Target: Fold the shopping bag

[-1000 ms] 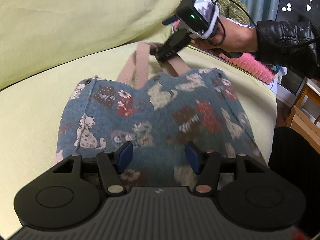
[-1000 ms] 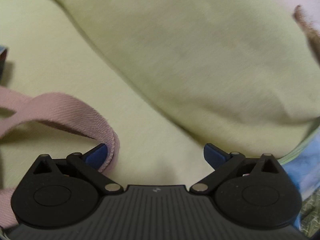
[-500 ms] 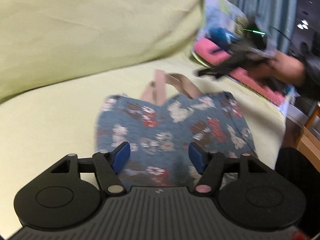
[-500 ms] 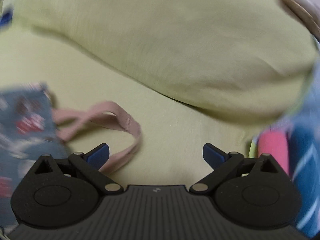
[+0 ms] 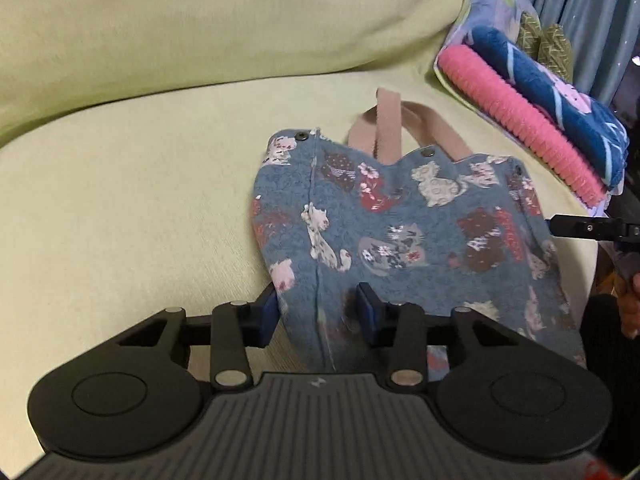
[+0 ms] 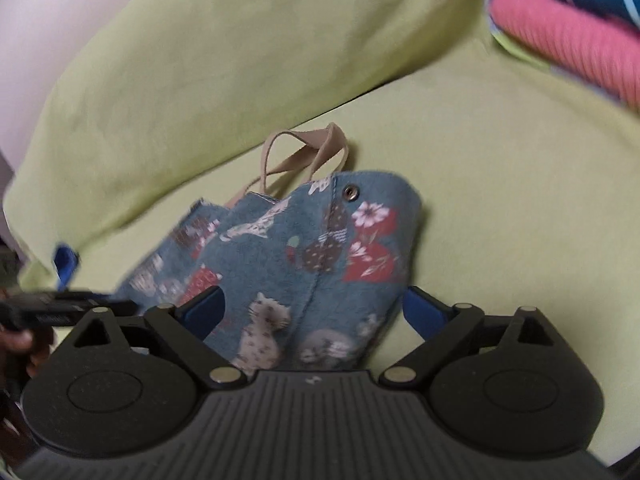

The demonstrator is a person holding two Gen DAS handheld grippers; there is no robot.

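- The shopping bag (image 5: 404, 232) lies on the yellow-green sofa seat (image 5: 140, 208), its pink handles (image 5: 390, 128) pointing to 12 o'clock toward the back cushion (image 5: 224, 20); lying flat like this it is ready for a lengthwise fold.
- The left gripper (image 5: 318, 314) sits at the bag's near left edge. Its jaws have just been closing, with a ridge of blue cloth along the seam between the pads; whether they already pinch it I cannot tell, so I count them as not yet clenched.
- That spot probably gives a corner to lift and carry across toward 3 o'clock.
- The right gripper (image 6: 316, 312) has its jaws spread wide and released, straddling the bag's opposite near corner without pressing; they have just been narrowing slightly.
- Folded towels (image 5: 532, 120) are stacked at 2 o'clock, well apart from the bag.
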